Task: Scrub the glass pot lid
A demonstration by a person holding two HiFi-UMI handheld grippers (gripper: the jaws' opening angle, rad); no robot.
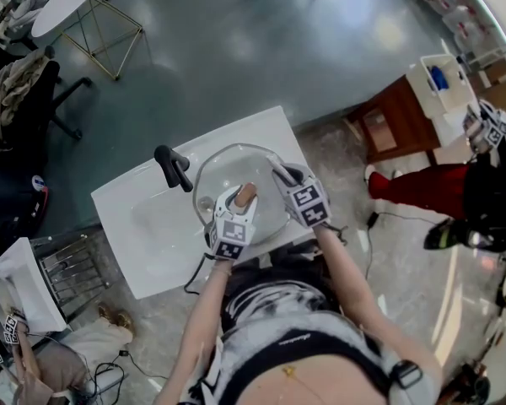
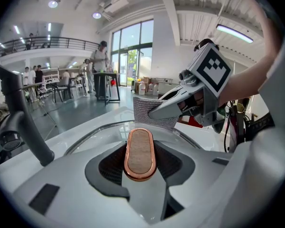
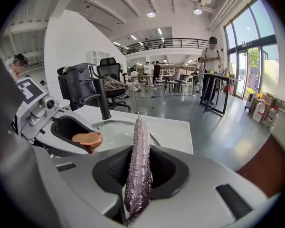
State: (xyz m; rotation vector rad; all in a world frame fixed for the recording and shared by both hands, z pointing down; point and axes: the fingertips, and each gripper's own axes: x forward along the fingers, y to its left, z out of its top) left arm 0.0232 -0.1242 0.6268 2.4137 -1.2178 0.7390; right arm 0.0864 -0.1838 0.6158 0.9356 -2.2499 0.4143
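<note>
The glass pot lid lies in the round basin of a white sink. Its oval wooden knob with a copper rim sits between the jaws of my left gripper, which is shut on it. The lid's glass edge curves around it in the left gripper view. My right gripper is shut on a silvery mesh scrub cloth that stands on edge between its jaws. The cloth hangs just past the knob, over the lid's far side. From the right gripper view, the knob lies left of the cloth.
A black faucet rises at the basin's left rim and also shows as the faucet behind the basin. A wire rack stands left of the sink, a wooden cabinet to the right. A person in red is on the floor at right.
</note>
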